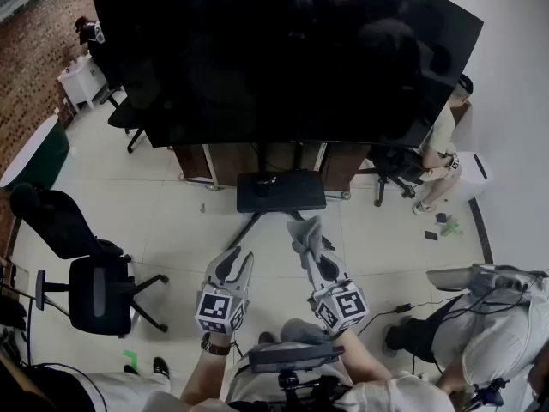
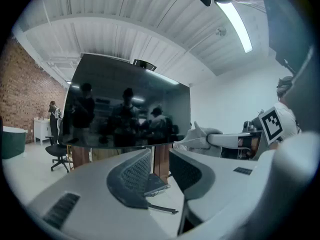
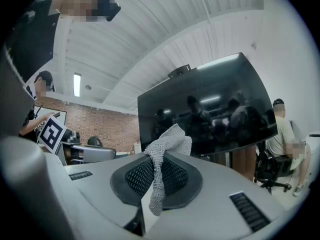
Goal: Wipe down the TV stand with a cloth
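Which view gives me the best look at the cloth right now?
The right gripper view: the cloth sits mid-frame, clamped between the right gripper's jaws, its weave clear. The head view shows it small at that gripper's tip; the left gripper view shows it side-on, off to the right.

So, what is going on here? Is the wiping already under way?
A person holds a gripper in each hand and faces the TV on its stand. The right gripper is shut on a grey cloth, which hangs from its jaws. The left gripper is open and empty. Both are in the air in front of the stand, and the cloth does not touch it, so the wiping has not yet begun.
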Demonstrator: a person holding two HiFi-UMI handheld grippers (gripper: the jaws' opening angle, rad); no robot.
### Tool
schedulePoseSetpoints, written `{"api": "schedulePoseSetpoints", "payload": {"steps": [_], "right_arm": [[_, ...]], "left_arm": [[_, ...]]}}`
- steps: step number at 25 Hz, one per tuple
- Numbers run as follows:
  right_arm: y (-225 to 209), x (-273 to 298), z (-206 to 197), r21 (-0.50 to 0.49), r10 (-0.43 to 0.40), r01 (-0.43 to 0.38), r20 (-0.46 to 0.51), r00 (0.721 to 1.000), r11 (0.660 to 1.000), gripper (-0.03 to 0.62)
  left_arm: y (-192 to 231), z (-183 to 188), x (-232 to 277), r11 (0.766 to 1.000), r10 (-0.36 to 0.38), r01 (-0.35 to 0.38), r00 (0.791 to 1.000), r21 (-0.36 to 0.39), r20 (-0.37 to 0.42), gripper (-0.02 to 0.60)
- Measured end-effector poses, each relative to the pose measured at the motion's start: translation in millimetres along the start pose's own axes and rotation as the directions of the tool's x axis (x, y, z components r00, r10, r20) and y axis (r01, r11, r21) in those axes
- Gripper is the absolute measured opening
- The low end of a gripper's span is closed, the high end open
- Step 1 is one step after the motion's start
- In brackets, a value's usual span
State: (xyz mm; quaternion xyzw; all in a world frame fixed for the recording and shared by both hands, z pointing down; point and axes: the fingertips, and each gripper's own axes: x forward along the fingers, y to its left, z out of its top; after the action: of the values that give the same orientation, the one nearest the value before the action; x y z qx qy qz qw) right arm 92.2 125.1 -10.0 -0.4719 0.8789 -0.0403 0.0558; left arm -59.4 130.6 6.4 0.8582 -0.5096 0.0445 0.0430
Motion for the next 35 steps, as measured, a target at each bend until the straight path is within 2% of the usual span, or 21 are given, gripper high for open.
{"api": "schedulePoseSetpoints", "payload": {"steps": [4, 7, 9, 12, 15, 17, 20, 23, 28, 32, 35], "right_arm": [[-13, 61, 48, -0.061, 0.037, -0.032, 0.077, 0.996, 0.998, 0.027], [-29, 122, 117, -0.137, 0.085, -0.063, 0.163, 0.983, 0.989, 0.028], [-39, 167, 177, -0.207, 0.131, -0.083, 0.23, 0.964, 0.975, 0.028], [-53, 230, 274, -0.318, 0.202, -0.098, 0.316, 0.927, 0.943, 0.028], [-68, 294, 361, -0.412, 0.258, -0.095, 0.363, 0.895, 0.906, 0.028], [-85, 328, 404, -0.453, 0.277, -0.081, 0.387, 0.879, 0.888, 0.028], [-112, 364, 448, -0.487, 0.278, -0.05, 0.409, 0.869, 0.872, 0.028], [-129, 399, 492, -0.462, 0.275, -0.052, 0.431, 0.859, 0.886, 0.026], [-136, 460, 561, -0.44, 0.285, -0.076, 0.433, 0.855, 0.895, 0.028], [-139, 492, 583, -0.445, 0.254, -0.059, 0.394, 0.883, 0.894, 0.028], [-138, 500, 593, -0.469, 0.226, -0.028, 0.371, 0.901, 0.883, 0.026]], "left_arm": [[35, 44, 33, 1.0, -0.002, 0.0, 0.998, 0.031, 0.069, 0.138], [71, 105, 67, 0.997, 0.02, -0.031, 0.99, 0.076, 0.139, 0.138], [94, 159, 95, 0.989, 0.032, -0.06, 0.979, 0.132, 0.2, 0.138], [116, 260, 146, 0.965, 0.037, -0.111, 0.955, 0.238, 0.295, 0.138], [134, 366, 203, 0.936, 0.035, -0.166, 0.922, 0.311, 0.386, 0.138], [140, 422, 239, 0.908, 0.038, -0.215, 0.896, 0.359, 0.443, 0.138], [146, 480, 283, 0.875, 0.046, -0.277, 0.864, 0.397, 0.501, 0.138], [161, 522, 312, 0.86, 0.08, -0.326, 0.846, 0.392, 0.527, 0.138], [175, 559, 353, 0.846, 0.103, -0.351, 0.846, 0.402, 0.522, 0.138], [175, 562, 369, 0.852, 0.085, -0.334, 0.848, 0.403, 0.522, 0.138], [179, 567, 374, 0.844, 0.071, -0.33, 0.851, 0.424, 0.52, 0.138]]}}
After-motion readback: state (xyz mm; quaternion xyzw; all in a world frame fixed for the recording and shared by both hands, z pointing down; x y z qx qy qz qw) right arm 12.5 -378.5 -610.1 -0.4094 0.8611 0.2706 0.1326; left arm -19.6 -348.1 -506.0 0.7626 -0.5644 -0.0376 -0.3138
